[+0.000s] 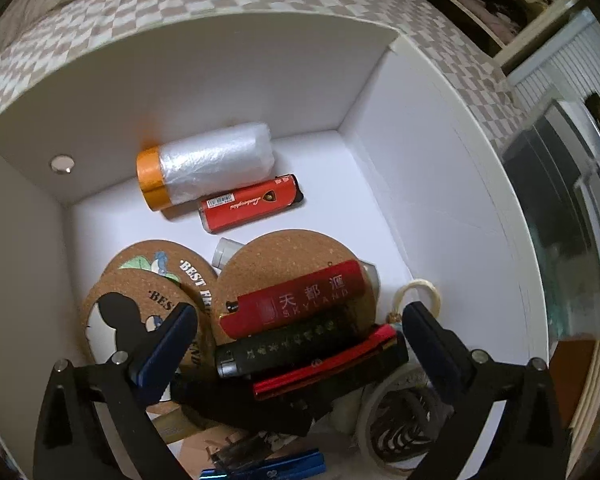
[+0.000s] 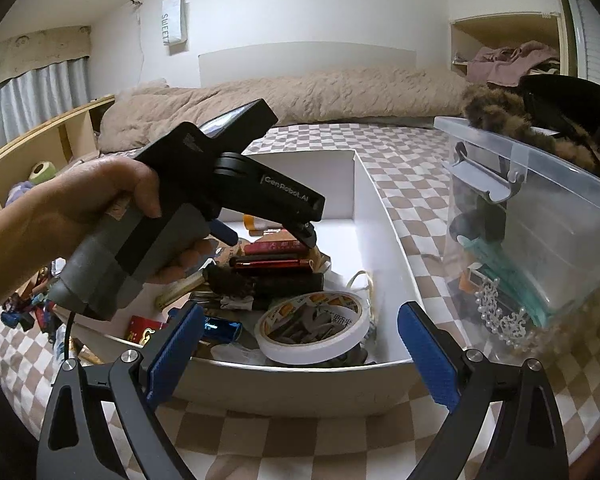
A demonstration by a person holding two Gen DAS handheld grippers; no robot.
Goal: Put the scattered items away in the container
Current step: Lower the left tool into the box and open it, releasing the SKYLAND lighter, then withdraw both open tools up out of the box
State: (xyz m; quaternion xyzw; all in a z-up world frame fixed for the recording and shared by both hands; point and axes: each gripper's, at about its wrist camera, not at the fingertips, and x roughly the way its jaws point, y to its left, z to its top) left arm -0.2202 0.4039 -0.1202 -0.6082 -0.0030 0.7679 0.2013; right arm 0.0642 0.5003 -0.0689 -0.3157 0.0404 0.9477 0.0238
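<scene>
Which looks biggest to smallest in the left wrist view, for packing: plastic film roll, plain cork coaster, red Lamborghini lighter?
1. Plain cork coaster, though it lies nearer the camera, so unsure against the roll.
2. Plastic film roll.
3. Red Lamborghini lighter, clearly smallest.

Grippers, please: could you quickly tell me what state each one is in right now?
Left gripper: open, holding nothing, over the white box.
Right gripper: open, empty, at the box's near edge.

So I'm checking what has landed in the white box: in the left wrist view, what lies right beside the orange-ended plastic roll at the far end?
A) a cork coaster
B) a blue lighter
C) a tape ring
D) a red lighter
D: the red lighter lies along the orange-ended plastic roll on the white box floor.
</scene>
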